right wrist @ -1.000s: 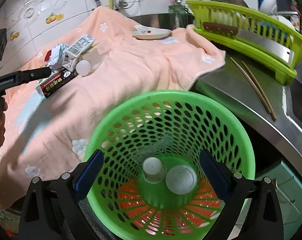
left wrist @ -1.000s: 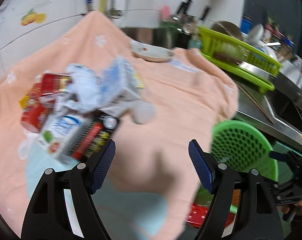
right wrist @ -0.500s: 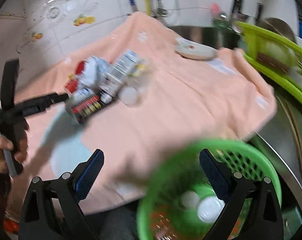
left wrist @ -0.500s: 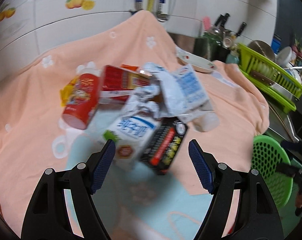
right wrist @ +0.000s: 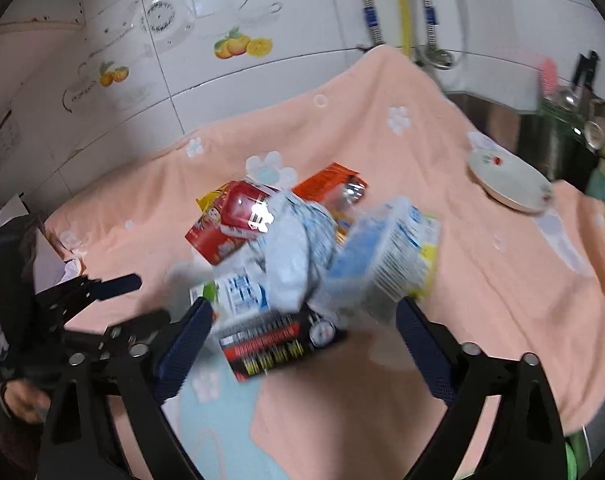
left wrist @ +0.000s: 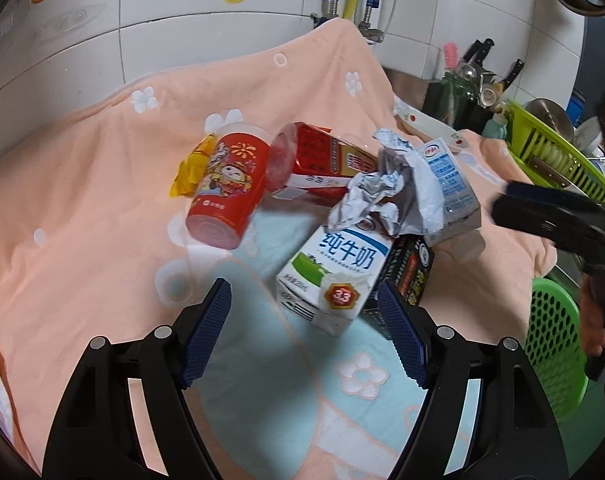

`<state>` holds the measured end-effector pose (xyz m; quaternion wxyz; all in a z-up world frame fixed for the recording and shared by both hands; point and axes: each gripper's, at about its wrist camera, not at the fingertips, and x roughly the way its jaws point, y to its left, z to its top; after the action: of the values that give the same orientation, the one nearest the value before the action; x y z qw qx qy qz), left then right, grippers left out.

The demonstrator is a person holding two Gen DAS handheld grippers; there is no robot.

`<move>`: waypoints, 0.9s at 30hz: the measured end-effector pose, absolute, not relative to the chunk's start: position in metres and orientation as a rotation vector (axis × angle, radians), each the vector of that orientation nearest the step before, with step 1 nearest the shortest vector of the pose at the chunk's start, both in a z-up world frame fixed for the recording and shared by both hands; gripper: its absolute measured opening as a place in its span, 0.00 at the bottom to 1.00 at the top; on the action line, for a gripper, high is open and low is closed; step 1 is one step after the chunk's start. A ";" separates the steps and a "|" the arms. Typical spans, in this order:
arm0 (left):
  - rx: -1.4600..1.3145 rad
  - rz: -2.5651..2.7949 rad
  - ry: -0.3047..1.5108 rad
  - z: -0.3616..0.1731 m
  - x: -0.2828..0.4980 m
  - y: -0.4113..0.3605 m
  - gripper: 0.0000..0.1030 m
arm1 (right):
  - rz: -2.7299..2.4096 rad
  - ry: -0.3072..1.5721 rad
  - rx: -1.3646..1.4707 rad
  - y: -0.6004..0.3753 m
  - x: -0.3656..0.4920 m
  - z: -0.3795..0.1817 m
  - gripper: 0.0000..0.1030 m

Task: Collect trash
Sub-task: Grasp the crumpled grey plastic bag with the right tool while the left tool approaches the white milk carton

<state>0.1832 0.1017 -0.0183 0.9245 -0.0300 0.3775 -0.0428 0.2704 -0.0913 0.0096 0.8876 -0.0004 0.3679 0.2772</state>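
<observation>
Two tools are held with fingers apart and nothing between them: the left tool (left wrist: 304, 334) is aimed at the white-and-blue milk carton (left wrist: 334, 272), the right tool (right wrist: 304, 346) at the black printed box (right wrist: 278, 340). Both lie in a heap with a red paper cup (left wrist: 224, 192) and crumpled silver foil wrapper (left wrist: 386, 192) on the peach towel (left wrist: 102, 208) covering the counter. A pick is judged to be starting; each tool must be lowered around its target, closed, then carried to the green perforated basket (left wrist: 554, 344).

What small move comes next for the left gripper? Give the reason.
Probably ease the open left gripper forward to straddle the white-and-blue milk carton. It lies nearest, roughly between the fingertips and on the heap's front edge; the red paper cup lies farther back.
</observation>
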 end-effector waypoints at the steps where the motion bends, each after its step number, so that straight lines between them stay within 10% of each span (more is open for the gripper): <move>1: -0.063 -0.087 0.778 -0.018 0.184 0.104 0.73 | 0.577 0.770 -0.009 -0.086 0.276 0.009 0.85; 13: -0.029 -0.033 0.774 -0.024 0.190 0.114 0.73 | 0.540 0.833 -0.106 -0.037 0.322 -0.016 0.74; 20: -0.039 -0.101 0.789 -0.028 0.203 0.106 0.73 | 0.526 0.860 -0.090 -0.042 0.326 -0.019 0.41; 27: 0.009 -0.154 0.832 -0.038 0.226 0.087 0.73 | 0.546 0.826 -0.049 -0.059 0.311 -0.005 0.28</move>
<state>0.2258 0.0871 -0.0381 0.9118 0.0044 0.4038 -0.0746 0.3112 -0.0588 -0.0045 0.8796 -0.0236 0.3964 0.2620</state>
